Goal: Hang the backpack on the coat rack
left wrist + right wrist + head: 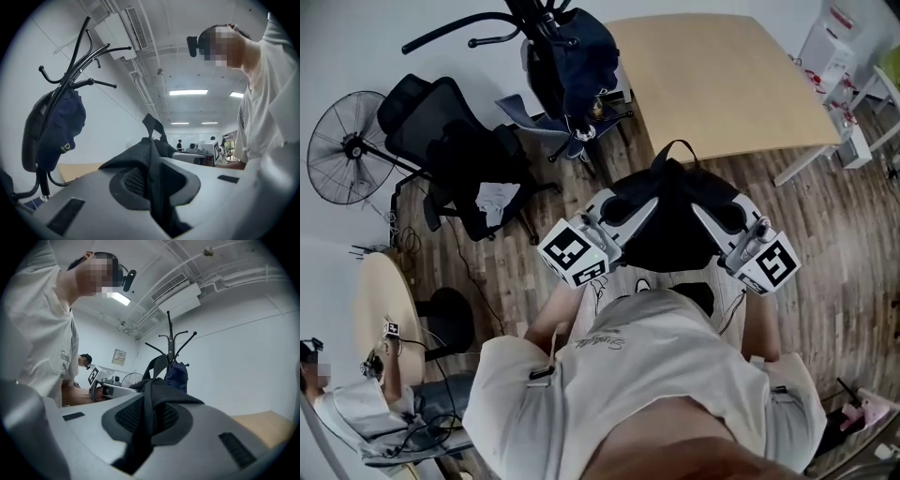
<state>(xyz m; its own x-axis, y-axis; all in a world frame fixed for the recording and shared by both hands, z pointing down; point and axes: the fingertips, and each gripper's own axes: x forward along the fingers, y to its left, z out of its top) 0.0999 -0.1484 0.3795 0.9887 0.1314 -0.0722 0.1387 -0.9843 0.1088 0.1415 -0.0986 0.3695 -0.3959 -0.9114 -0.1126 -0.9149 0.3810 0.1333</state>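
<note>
A black backpack (675, 216) hangs in the air in front of the person, its top loop (673, 147) pointing toward the coat rack. My left gripper (623, 220) is shut on the backpack's left side, with black fabric (152, 187) pinched between the jaws. My right gripper (724, 223) is shut on its right side, fabric (145, 427) squeezed in the same way. The black coat rack (546, 37) stands ahead and to the left, with a dark blue bag (581, 66) hanging on it. In the left gripper view the rack's hooks (89, 61) rise at upper left.
A light wooden table (722, 84) stands ahead on the right. A black office chair (455, 155) and a floor fan (352, 145) are at the left. A small round table (380, 309) lies at lower left. White shelving (848, 66) stands at far right.
</note>
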